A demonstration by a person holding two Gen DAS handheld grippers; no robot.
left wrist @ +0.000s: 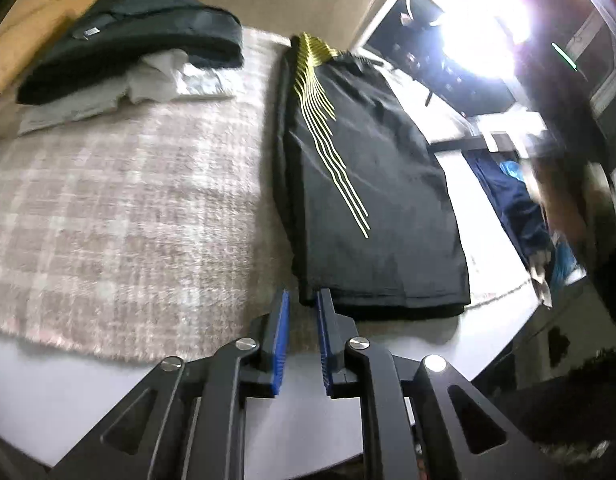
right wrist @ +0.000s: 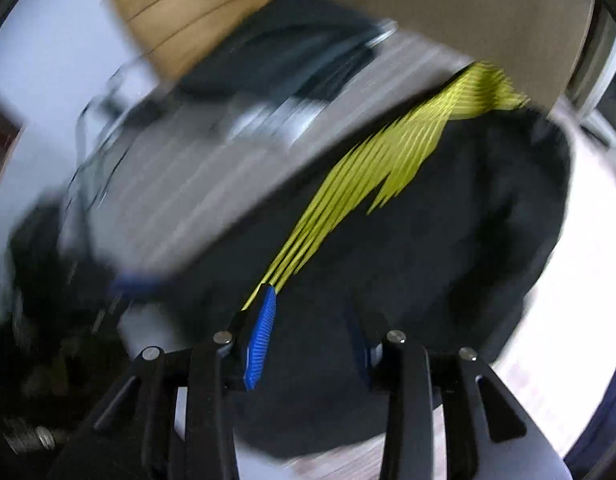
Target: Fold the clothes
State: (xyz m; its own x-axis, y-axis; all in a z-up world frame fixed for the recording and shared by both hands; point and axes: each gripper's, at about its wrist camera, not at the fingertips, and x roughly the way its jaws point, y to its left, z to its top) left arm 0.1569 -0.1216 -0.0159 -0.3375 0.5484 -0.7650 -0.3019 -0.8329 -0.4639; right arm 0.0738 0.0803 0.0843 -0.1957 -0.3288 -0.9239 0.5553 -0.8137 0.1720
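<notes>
Left wrist view. Left claw (left wrist: 302,300): seen at 6 o'clock, blue pads parted by a narrow gap, nothing held between them. Black shorts (left wrist: 364,184) with yellow stripes (left wrist: 328,128): laid folded and flat from 12 to 5 o'clock, the near hem just ahead of the claw tips; whether the right pad touches the hem cannot be told. The shorts are laid partly on a plaid blanket (left wrist: 128,200), which is spread from 9 to 6 o'clock, and partly on a white surface (left wrist: 480,336). Dark folded garment (left wrist: 140,36): stacked on pale folded clothes (left wrist: 120,92) at 10 o'clock, well apart from the claw. Blue cloth (left wrist: 516,208) at 3 o'clock: blurred, its kind not made out. The area at 1 o'clock is washed out by glare.

Right wrist view. Right claw (right wrist: 312,300): jaws spread wide, poised over the black shorts (right wrist: 448,240), which fill the frame from 2 to 6 o'clock; nothing is seen clamped. The left blue pad (right wrist: 262,336) is shown clearly beside the end of the yellow stripes (right wrist: 388,160); the right pad is lost against the dark cloth. The frame is heavily motion-blurred. A wooden panel (right wrist: 188,12) is seen at 11 o'clock.
</notes>
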